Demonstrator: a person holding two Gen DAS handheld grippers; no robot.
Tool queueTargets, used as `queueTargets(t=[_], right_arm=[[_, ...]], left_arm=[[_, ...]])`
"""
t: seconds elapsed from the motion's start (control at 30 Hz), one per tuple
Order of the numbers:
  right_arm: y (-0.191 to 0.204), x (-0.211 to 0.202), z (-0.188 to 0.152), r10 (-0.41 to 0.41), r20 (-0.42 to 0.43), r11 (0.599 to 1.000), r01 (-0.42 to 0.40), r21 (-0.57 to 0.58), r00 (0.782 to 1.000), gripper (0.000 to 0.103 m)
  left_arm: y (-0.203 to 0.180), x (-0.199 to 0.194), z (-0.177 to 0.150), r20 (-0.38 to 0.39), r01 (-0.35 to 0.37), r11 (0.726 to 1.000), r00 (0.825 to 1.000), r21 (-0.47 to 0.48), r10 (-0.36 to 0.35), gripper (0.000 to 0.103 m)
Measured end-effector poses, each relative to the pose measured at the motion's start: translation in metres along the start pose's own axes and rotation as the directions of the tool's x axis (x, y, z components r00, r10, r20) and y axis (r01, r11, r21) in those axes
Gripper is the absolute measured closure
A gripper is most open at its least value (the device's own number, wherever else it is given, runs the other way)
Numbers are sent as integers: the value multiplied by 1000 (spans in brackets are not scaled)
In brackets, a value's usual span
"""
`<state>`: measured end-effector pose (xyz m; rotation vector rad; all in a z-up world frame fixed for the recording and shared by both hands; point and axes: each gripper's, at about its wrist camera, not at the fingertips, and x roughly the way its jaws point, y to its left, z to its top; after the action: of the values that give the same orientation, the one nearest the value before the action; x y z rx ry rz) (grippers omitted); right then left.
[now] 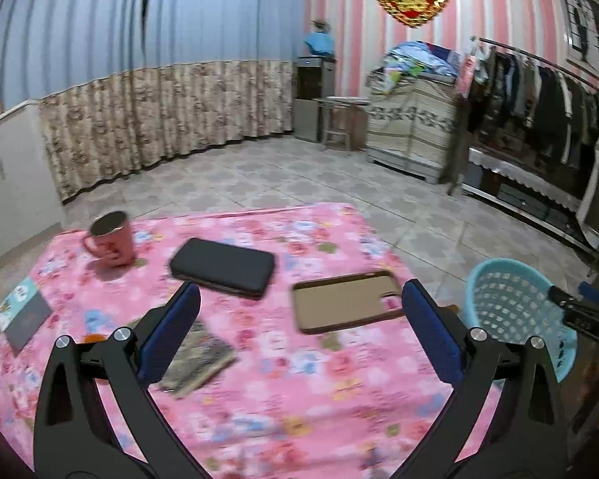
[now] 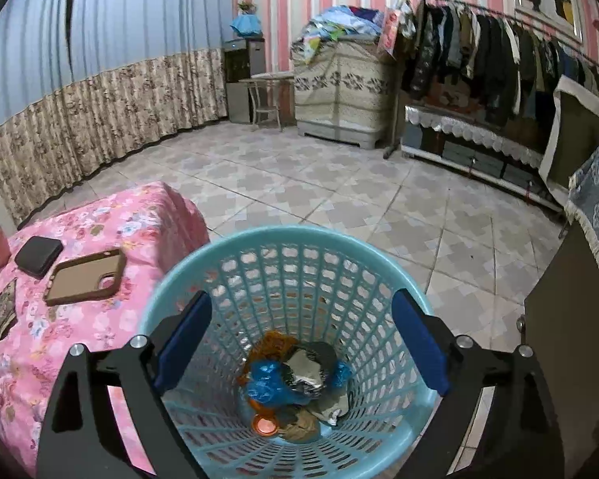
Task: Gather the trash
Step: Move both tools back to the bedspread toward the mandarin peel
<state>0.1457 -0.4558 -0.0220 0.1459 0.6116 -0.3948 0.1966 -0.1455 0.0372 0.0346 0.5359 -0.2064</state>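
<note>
The right claw hangs over the mouth of the turquoise basket, spread wide, and nothing is between its blue pads. Straight below it, at the bottom of the basket, lies the collected trash — blue crumpled pieces, a silver wrapper, something orange-brown and a small orange cap. The basket stands on the tiled floor just beside the desk, which wears a pink flowered cloth.

The left claw is over the desk, also spread wide and empty. A flattened dark wrapper lies on the cloth beside its left finger, partly hidden behind it, but the pads do not press it. Beyond the fingertips lie a black case and a brown phone cover; a pink mug stands farther to the left, and a small card near the left edge. In this view the basket stands to the right of the desk — the tip of the other claw shows at its far side.
</note>
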Motion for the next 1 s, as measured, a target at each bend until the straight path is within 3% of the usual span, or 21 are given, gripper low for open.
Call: queueTargets(t=[0.47,0.8,1.0], right_arm=[[112,-68,9,172,95,978,-159,-133,980,5],[193,-70,8,267,72,943,-245,-223,961,5],[234,-58,7,296,56,926,-272,-261,953,5]], left_arm=[[104,-31,-16,-7,-146,988,989,-56,146,5],[164,-25,-20,-9,-212,971,977,-112,212,5],[194,-1,-36,-72,-215,960,976,-178,205,5]])
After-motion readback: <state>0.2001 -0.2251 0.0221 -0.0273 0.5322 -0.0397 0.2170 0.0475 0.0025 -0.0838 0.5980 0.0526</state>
